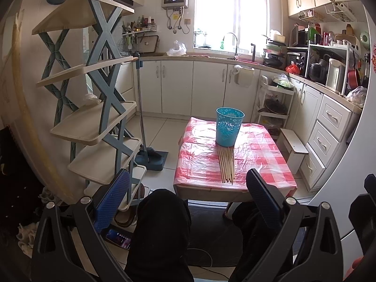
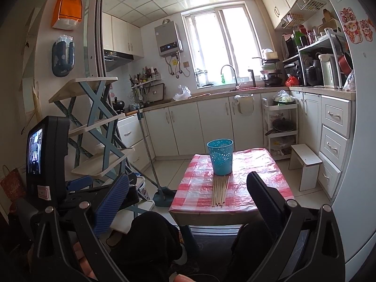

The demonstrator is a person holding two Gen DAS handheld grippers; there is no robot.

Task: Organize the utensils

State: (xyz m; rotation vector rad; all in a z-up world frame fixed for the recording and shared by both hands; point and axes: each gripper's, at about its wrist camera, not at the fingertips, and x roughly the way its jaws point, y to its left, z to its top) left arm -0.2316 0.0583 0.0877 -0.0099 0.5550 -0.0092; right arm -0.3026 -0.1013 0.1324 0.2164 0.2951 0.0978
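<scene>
A bundle of wooden chopsticks (image 1: 226, 165) lies flat on the small table (image 1: 263, 164), which has a red and white checked plastic cover. Their far ends touch the base of a blue perforated cup (image 1: 229, 127) that stands upright behind them. The left gripper (image 1: 188, 195) is spread wide and holds nothing; it hangs in front of the table, above the person's dark knees (image 1: 162, 225). The right gripper (image 2: 188, 197) is also spread and empty, well apart from the chopsticks.
</scene>
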